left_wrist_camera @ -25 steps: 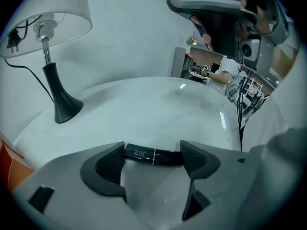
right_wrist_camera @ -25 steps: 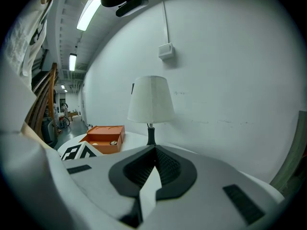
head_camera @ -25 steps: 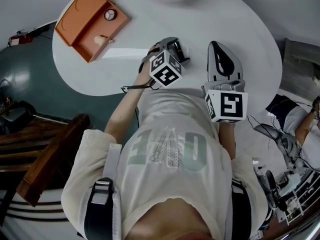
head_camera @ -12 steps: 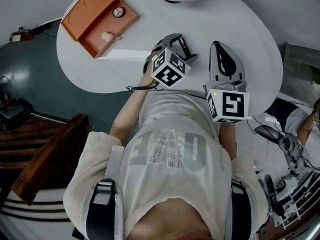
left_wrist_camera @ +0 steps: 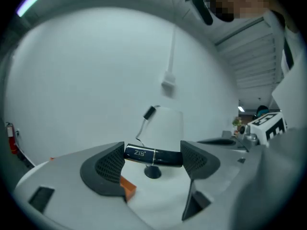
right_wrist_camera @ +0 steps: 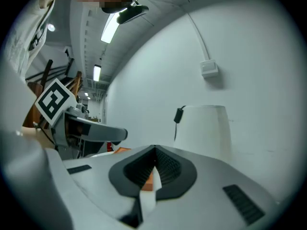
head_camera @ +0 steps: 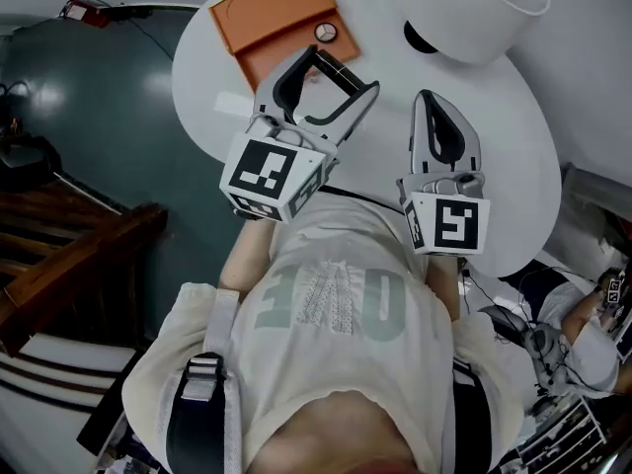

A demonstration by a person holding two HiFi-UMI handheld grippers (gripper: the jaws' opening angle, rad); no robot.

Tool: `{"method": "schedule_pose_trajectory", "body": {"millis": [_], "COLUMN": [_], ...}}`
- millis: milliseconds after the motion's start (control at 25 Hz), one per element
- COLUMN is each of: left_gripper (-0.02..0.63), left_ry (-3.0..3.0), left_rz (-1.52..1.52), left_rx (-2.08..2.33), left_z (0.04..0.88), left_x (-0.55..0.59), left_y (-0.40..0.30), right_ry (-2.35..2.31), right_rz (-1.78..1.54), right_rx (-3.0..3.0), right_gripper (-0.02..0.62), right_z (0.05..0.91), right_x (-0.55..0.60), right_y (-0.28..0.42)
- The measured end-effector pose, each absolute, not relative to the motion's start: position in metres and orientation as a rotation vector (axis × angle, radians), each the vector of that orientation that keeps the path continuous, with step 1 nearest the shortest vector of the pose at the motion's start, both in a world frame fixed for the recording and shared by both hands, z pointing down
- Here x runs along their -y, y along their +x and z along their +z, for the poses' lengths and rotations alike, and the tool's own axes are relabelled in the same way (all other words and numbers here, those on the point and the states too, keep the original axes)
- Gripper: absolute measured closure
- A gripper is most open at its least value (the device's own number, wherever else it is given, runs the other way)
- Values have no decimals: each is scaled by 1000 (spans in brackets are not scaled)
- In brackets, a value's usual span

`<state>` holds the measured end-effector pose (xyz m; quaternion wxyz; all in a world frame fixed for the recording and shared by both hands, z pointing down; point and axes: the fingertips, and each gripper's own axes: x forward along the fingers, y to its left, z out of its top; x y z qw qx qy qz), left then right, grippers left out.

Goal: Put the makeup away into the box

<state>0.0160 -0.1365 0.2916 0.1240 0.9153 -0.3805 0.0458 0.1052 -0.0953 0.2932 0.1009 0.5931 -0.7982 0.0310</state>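
Head view: left gripper (head_camera: 341, 71) lifted over the round white table (head_camera: 513, 156), close to the open orange box (head_camera: 276, 13) (a small round compact (head_camera: 324, 33) lying inside).

Left gripper view: jaws clamped on a black makeup tube (left_wrist_camera: 153, 155), held crosswise, end to end between the pads.

Right gripper view: right gripper (right_wrist_camera: 154, 166) pressed together, low over the table.

The box (head_camera: 272, 13) lies on the table (head_camera: 513, 156), left of the lamp (head_camera: 484, 8).
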Motion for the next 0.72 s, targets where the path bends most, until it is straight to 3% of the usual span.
{"method": "schedule_pose_trajectory", "body": {"millis": [280,600,720], "left_gripper": [230,230,230], "left_ry": [2543,2487,2540], "left_rz": [-14,74,245], "left_rx": [1462,1503,1429], "left_z": [268,285,314], "left_x": [152,158,172], "left_y": [-107,-140,-134], "right_ry": [1599,1521,1535], "right_rz": [81,93,127], "right_rx": [2482,2516,2487], "right_gripper": [591,591,591], "right_z": [292,298,305], "right_x": [121,133,135], "right_y": [23,-13,-11]}}
